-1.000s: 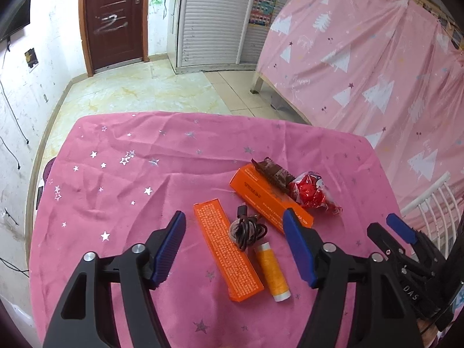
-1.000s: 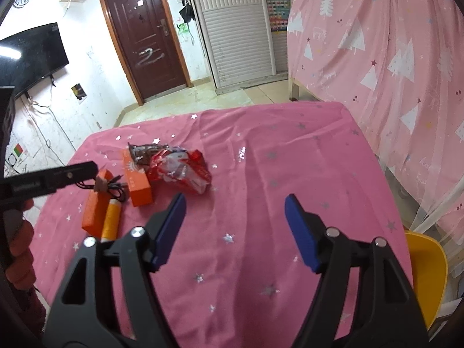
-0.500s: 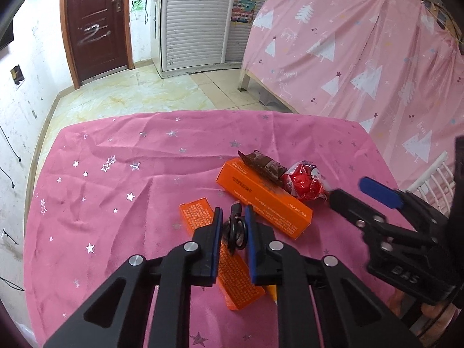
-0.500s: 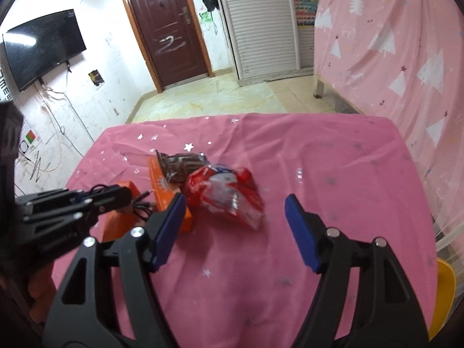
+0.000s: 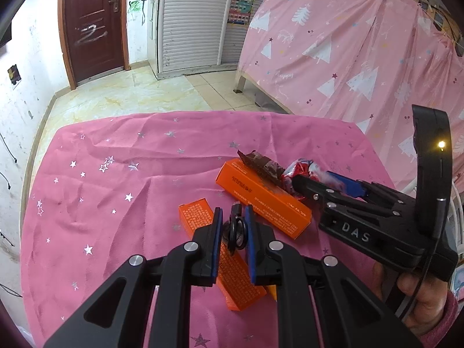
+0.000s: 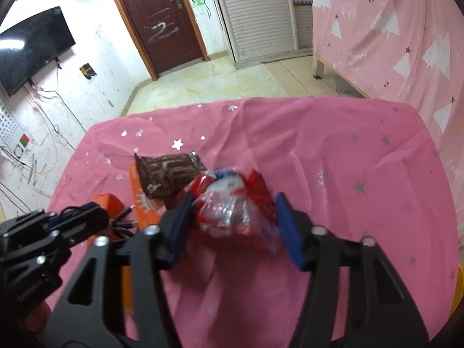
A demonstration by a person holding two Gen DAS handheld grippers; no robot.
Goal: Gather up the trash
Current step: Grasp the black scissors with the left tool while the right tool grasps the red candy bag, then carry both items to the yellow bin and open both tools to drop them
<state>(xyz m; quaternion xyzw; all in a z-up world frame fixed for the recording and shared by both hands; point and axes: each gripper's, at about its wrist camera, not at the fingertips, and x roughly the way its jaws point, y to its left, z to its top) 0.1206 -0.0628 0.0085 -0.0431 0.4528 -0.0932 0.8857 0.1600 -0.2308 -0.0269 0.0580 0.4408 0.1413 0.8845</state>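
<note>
Straddling the red wrapper (image 6: 235, 206) on the tabletop (image 6: 333, 150) with fingers half open, the right gripper (image 6: 232, 226) is mid-grasp and next needs closing, while the left gripper (image 5: 233, 226) pinches the cable (image 5: 236, 230).

The left gripper (image 5: 234, 226) has its two blue fingers (image 5: 216, 237) squeezed close on a black coiled cable (image 5: 237, 229). Under it lies an orange box (image 5: 220, 261) on the pink star cloth of the desk (image 5: 116, 179). A second orange box (image 5: 261, 197) lies just behind it, with a brown wrapper (image 5: 261, 168) resting on its far end. Next to that is a red crinkly wrapper (image 5: 301, 171), and the right gripper (image 5: 324, 182) reaches in from the side with its fingers around it.
</note>
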